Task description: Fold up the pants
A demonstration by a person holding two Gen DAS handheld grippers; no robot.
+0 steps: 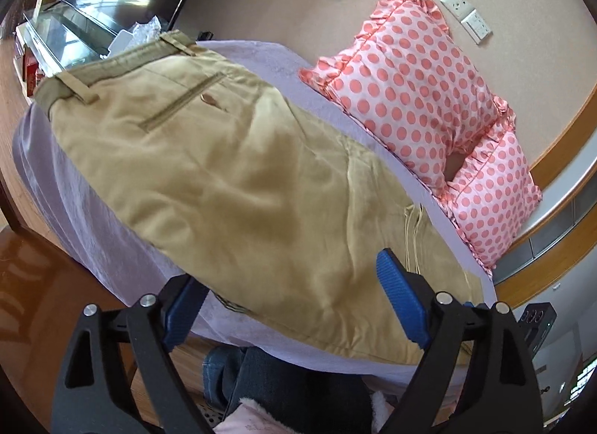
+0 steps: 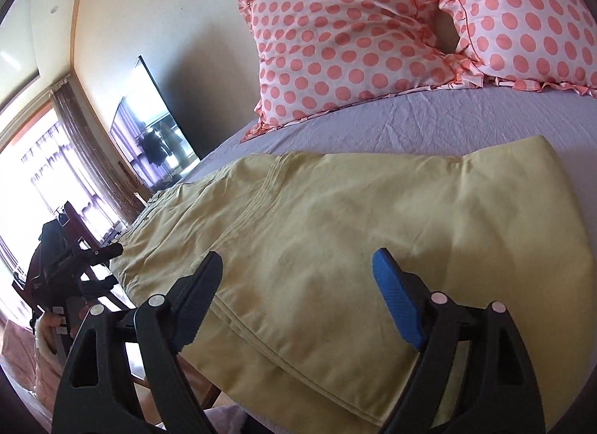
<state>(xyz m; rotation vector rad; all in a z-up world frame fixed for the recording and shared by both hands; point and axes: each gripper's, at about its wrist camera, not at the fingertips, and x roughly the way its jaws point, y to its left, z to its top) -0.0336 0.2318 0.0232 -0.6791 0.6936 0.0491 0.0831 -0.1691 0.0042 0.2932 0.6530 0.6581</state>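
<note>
Khaki pants (image 1: 224, 173) lie folded on the lavender bed (image 1: 67, 188). Two polka-dot pillows (image 2: 347, 42) sit beyond the pants, apart from them. Left gripper (image 1: 294, 307) and right gripper (image 2: 298, 296) hang spread over the pants' near edge, gripping nothing.

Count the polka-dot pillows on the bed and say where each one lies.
2. One pillow leans at the head of the bed, nearer the television; the second pillow sits beside it, their edges overlapping. Its far side is cut off, so more may be hidden.
</note>
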